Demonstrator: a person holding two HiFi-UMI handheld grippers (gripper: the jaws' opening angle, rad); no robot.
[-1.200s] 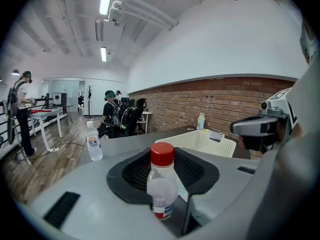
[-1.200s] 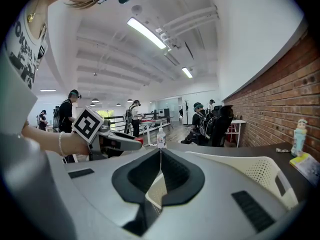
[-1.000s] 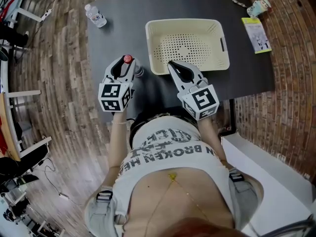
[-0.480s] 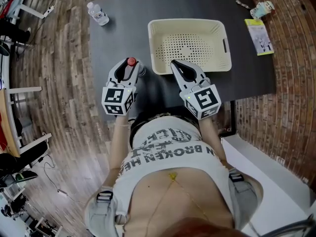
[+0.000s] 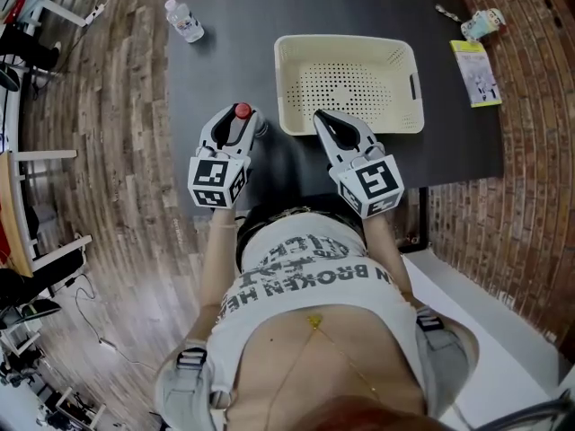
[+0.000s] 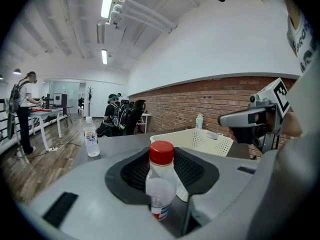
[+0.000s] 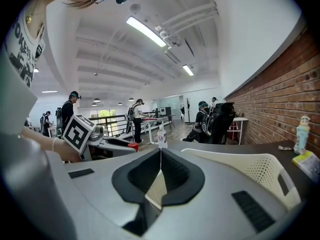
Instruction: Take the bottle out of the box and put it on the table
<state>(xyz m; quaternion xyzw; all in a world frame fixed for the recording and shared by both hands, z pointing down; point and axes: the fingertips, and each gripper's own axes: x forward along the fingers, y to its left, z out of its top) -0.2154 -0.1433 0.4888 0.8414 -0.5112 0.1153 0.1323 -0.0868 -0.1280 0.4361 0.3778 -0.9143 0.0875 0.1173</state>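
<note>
A clear bottle with a red cap (image 5: 243, 110) stands upright between the jaws of my left gripper (image 5: 241, 120), just left of the cream basket (image 5: 287, 106) and outside it. In the left gripper view both pads press the bottle (image 6: 161, 184) at the tips of the left gripper (image 6: 162, 156); its base is hidden, so I cannot tell whether it rests on the table. My right gripper (image 5: 322, 117) is shut and empty at the basket's near rim. The jaws of the right gripper (image 7: 160, 151) meet at the tips.
The perforated basket (image 7: 260, 171) holds nothing. A second clear bottle (image 5: 184, 21) stands at the dark table's (image 5: 225, 52) far left corner. A small figure (image 5: 483, 23) and a card (image 5: 476, 72) lie at the far right. People work at desks in the background.
</note>
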